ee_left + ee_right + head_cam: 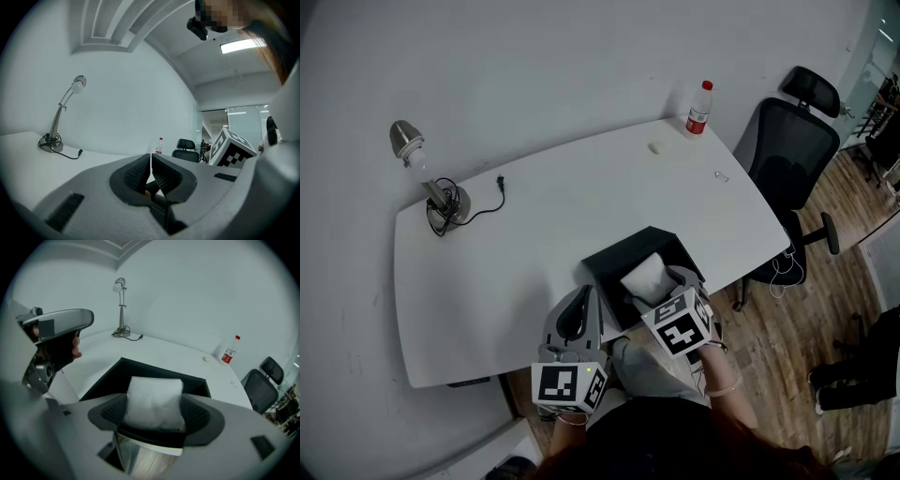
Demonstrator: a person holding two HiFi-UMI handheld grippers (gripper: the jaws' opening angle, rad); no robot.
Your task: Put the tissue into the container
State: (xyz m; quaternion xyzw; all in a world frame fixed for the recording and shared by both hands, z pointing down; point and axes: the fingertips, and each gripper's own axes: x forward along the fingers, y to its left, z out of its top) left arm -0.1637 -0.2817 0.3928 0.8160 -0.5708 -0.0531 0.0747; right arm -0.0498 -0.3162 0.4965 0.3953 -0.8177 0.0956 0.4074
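Observation:
A white tissue pack (154,401) is clamped between the jaws of my right gripper (154,412), which is shut on it. In the head view the tissue pack (647,278) hangs over the open black container (602,267) at the table's near edge; the right gripper (661,291) is just above its opening. The black container (108,376) lies right below and beyond the pack. My left gripper (577,317) sits to the container's left, jaws pressed together with nothing between them. In its own view the left gripper (150,174) points across the table.
A white table (534,244) carries a desk lamp (422,173) with a black cord at the far left and a red-capped bottle (699,108) at the far right corner. A black office chair (792,159) stands to the right on a wooden floor. Small white bits (654,147) lie near the bottle.

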